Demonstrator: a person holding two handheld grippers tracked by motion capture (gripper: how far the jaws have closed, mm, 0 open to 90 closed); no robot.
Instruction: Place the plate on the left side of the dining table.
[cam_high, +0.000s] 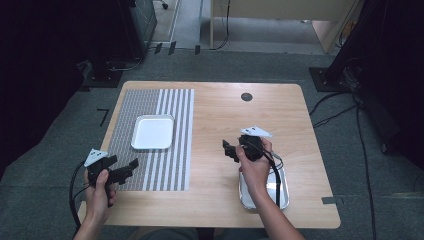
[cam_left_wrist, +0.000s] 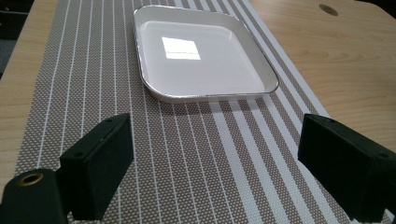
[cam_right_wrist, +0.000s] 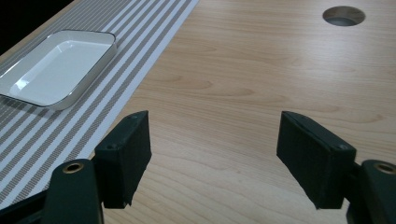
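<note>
Open tabletop (cam_high: 215, 125) — white tray (cam_high: 152, 132) sole obstacle.

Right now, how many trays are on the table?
2. A white tray lies on the striped placemat at the left; a metal tray sits near the front right edge, partly hidden under the right hand.

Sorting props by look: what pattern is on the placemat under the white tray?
The placemat is grey-brown weave with white stripes widening toward one edge; clearest in the left gripper view.

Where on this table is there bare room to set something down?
Bare wood runs from the mat's right edge to the table's far right, up to the round hole. The mat is free around the white tray. Crowded: near right, where the right hand hangs above a metal tray.
</note>
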